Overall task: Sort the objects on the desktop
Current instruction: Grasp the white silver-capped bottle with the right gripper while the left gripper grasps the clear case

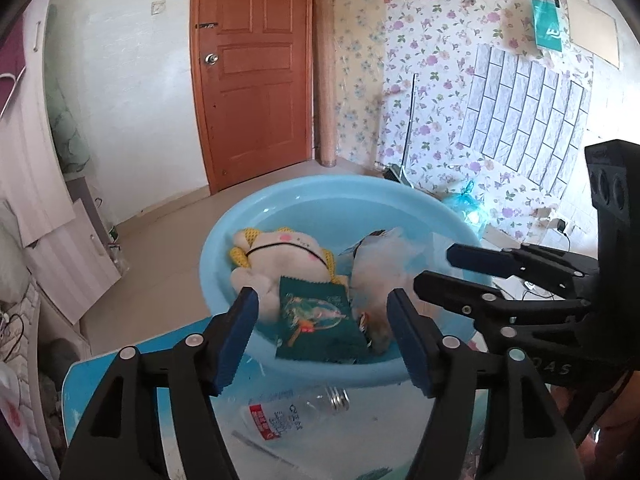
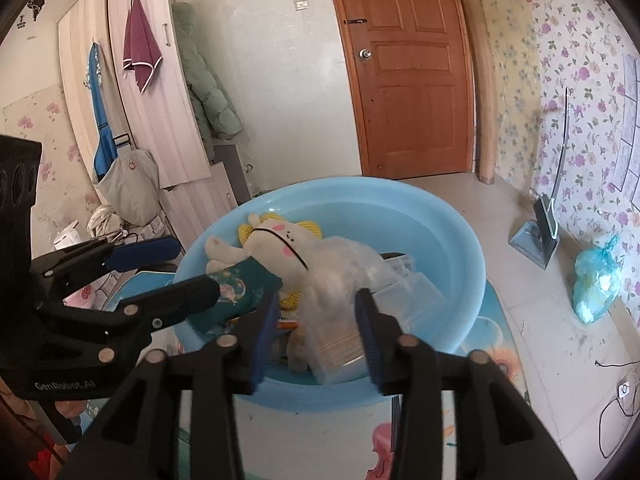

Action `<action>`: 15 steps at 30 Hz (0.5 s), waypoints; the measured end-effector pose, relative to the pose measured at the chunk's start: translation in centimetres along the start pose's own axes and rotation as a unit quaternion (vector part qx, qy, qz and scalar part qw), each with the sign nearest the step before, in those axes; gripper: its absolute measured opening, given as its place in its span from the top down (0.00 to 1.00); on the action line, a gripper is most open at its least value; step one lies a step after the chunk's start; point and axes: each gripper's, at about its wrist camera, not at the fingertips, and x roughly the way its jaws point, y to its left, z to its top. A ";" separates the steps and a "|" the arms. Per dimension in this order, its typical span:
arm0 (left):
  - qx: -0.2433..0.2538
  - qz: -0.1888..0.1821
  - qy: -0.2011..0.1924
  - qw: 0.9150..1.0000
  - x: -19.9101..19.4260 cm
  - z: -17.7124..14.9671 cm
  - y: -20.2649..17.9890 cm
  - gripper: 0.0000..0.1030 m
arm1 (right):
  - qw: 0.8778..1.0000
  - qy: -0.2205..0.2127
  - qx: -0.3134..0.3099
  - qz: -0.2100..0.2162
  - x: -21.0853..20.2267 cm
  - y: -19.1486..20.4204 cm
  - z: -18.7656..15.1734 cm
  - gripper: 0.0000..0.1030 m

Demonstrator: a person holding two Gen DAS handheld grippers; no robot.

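A light blue basin (image 1: 304,196) (image 2: 448,220) stands on a small blue table and holds a cream plush doll (image 1: 276,254) (image 2: 280,240), a dark green packet (image 1: 316,320) (image 2: 236,288) and a clear plastic bag (image 1: 384,268) (image 2: 352,280). My left gripper (image 1: 324,340) is open and empty over the basin's near rim, above the green packet. My right gripper (image 2: 316,336) is open and empty over the near rim, above the plastic bag. An empty clear bottle with a red label (image 1: 288,416) lies on the table in front of the basin.
The blue table top (image 1: 100,368) (image 2: 352,440) has printed pictures. A brown door (image 1: 252,68) (image 2: 408,68) is behind. A blue plastic bag (image 2: 596,284) and a dustpan (image 2: 540,232) sit on the floor at the right. Wardrobes (image 2: 132,92) stand at the left.
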 end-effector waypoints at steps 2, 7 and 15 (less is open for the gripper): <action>-0.003 0.003 0.001 1.000 -0.3 -0.2 0.2 0.34 | 1.000 -0.001 0.001 0.001 -0.2 0.0 -0.2 0.52; -0.019 0.025 0.000 1.000 -2.0 -1.8 1.3 0.24 | 1.000 -0.003 0.003 0.000 -0.8 0.3 -0.4 0.50; -0.060 0.044 0.033 0.997 -3.4 -6.1 3.2 0.09 | 1.000 -0.012 0.024 -0.012 -3.0 0.4 -2.2 0.50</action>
